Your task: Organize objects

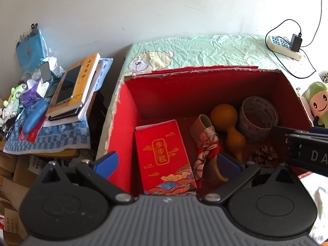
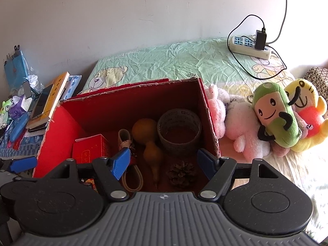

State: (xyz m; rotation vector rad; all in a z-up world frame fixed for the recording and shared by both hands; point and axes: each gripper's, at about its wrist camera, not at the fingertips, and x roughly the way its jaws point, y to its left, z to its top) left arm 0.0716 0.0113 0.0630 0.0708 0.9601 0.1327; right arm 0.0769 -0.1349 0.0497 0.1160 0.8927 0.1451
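A red cardboard box (image 1: 123, 123) (image 2: 55, 135) stands open on the bed. Inside lie a red packet (image 1: 164, 155) (image 2: 90, 149), a tan strap with a patterned cloth (image 1: 205, 141) (image 2: 131, 176), an orange gourd (image 1: 227, 123) (image 2: 149, 141), a tape roll (image 1: 257, 119) (image 2: 179, 131) and a pine cone (image 1: 264, 155) (image 2: 181, 173). My left gripper (image 1: 168, 164) is open and empty above the box's near left side. My right gripper (image 2: 166, 164) is open and empty above the near right side, over the pine cone. Its body (image 1: 303, 145) shows in the left wrist view.
Plush toys (image 2: 274, 114) (image 1: 317, 102) lie on the bed right of the box. A power strip with a charger (image 2: 252, 45) (image 1: 285, 45) sits at the back right. Left of the bed, a side table holds books, a phone (image 1: 67, 86) (image 2: 41, 102) and clutter.
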